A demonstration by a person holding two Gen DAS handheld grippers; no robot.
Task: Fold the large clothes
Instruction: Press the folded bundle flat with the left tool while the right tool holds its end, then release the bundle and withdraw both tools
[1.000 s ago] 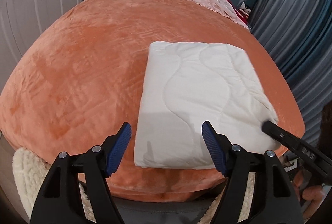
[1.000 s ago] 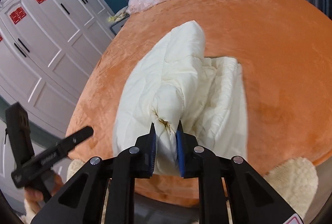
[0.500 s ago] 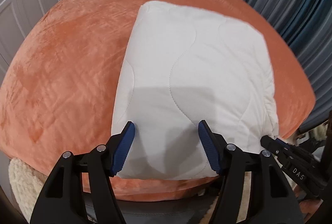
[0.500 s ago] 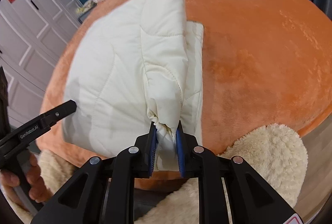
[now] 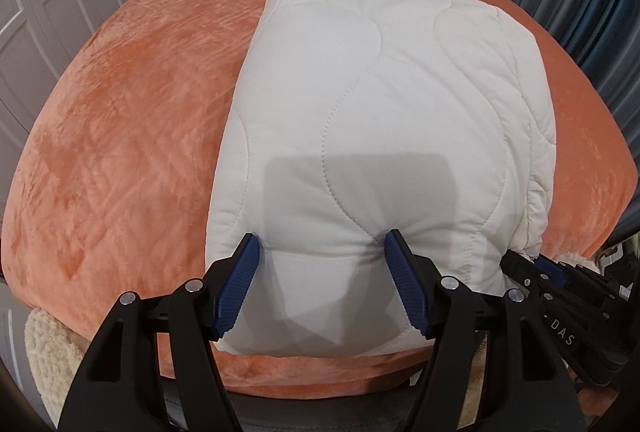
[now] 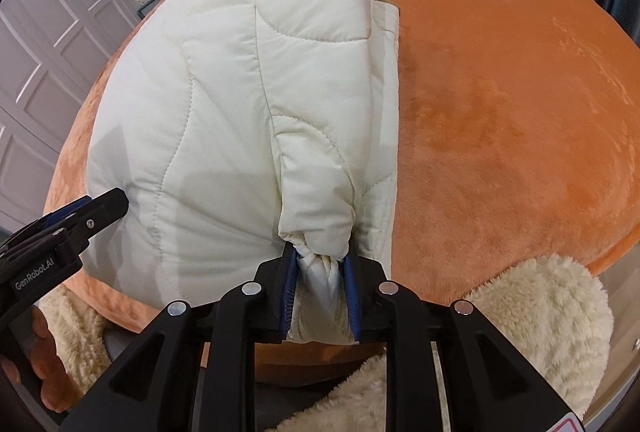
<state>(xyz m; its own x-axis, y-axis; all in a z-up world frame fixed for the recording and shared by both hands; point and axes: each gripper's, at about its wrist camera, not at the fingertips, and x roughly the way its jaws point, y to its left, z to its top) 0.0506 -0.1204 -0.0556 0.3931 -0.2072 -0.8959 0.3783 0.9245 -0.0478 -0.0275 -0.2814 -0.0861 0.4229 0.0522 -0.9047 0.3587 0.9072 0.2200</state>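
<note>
Our right gripper, jaws easing open, still pinches the bunched cuff while the left gripper, opening, pokes the coat folded on the bed; puffy, light, slippery, so we'd grab hems.

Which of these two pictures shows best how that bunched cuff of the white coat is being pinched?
The right wrist view: the cuff sits bunched between the right gripper, whose jaws are opening. In the left wrist view the white coat hides it; only the right gripper's tip shows at the coat's corner.
</note>
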